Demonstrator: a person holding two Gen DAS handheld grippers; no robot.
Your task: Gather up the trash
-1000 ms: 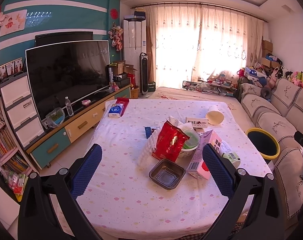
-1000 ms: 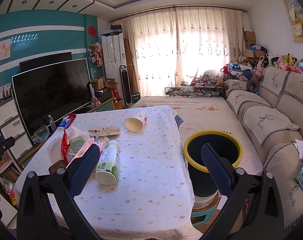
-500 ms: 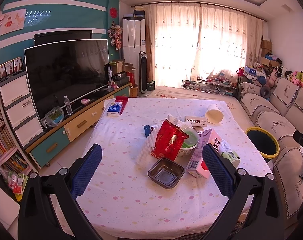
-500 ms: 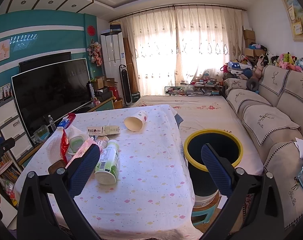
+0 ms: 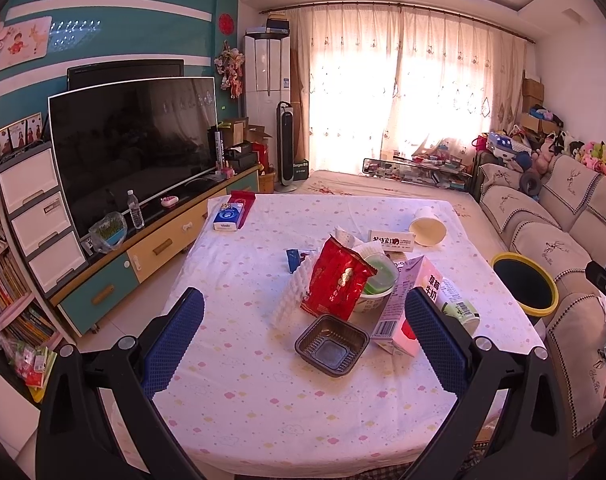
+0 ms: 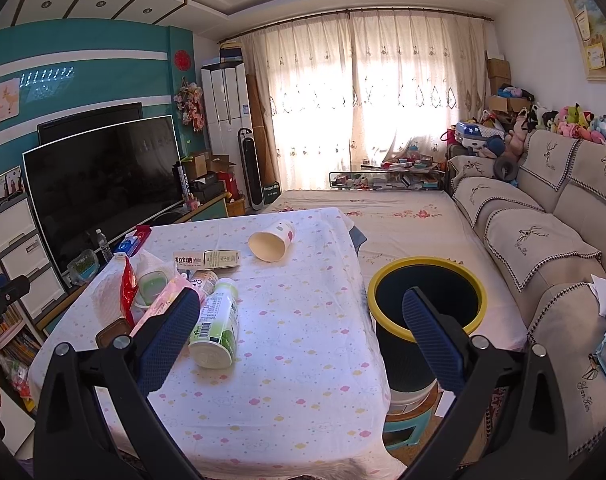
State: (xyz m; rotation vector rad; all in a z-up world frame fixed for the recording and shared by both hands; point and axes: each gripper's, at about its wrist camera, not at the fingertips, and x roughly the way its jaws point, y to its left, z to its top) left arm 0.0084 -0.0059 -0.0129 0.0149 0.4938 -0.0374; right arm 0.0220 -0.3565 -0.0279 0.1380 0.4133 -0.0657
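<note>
The left gripper (image 5: pixel 303 338) hangs above the near part of the table (image 5: pixel 263 412) with its blue-padded fingers (image 5: pixel 173 336) spread wide and nothing between them. Straight ahead of it, between the two pads, sits a dark empty plastic tray (image 5: pixel 330 345), and just behind that a red snack bag (image 5: pixel 337 280) leans against a white bowl with a green lid (image 5: pixel 377 280); a white foam sleeve (image 5: pixel 289 294) lies at the bag's left side. To the right of the tray a pink milk carton (image 5: pixel 407 312) lies tipped on its side, touching a green-labelled bottle (image 5: pixel 457 308) beside it. Farther back are a long narrow box (image 5: pixel 391 241), a paper cup (image 5: pixel 427 227) on its side, a small blue wrapper (image 5: pixel 293 259) and, near the far left corner, a blue tissue pack (image 5: pixel 228 217). The right gripper (image 6: pixel 299 336) is likewise wide open and empty, held over the table's right edge: its left finger (image 6: pixel 165 340) overlaps the carton and sits just beside the lying bottle (image 6: pixel 217 326), while its right finger (image 6: pixel 433 340) is in front of the yellow-rimmed trash bin (image 6: pixel 425 268), which stands on the floor between the table and the sofa (image 6: pixel 543 248). The paper cup (image 6: pixel 272 240) lies well beyond the bottle.
</note>
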